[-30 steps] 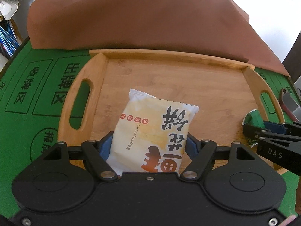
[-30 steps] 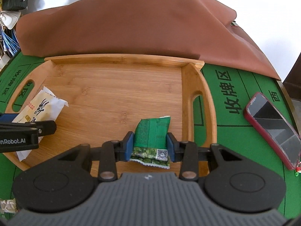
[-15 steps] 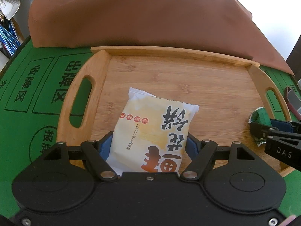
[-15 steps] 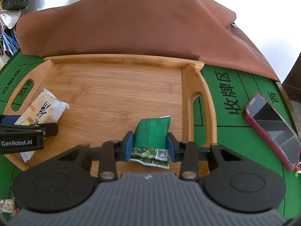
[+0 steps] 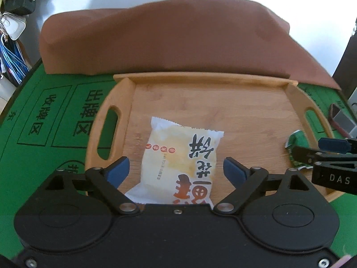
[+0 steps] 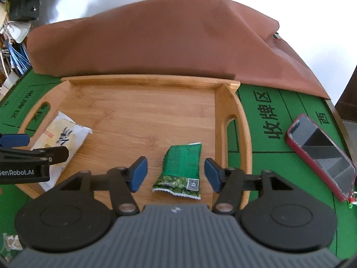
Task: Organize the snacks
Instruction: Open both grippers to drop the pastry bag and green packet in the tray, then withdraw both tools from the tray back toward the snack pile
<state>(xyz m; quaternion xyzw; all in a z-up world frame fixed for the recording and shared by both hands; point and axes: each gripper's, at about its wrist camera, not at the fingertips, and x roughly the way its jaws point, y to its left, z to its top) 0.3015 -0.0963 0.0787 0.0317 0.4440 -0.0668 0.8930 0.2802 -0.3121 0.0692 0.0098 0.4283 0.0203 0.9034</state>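
On bamboo tray [image 6: 142,111], crinkly green packet [image 6: 181,169]

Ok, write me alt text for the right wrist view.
The right hand-held gripper is open over a wooden tray, its blue pads either side of a green snack packet lying flat on the tray. At the left, the left hand-held gripper reaches over a pale yellow snack packet. A red-cased phone lies on the green mat.

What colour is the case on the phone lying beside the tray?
Red, around the phone's dark screen; clearest in the right wrist view.
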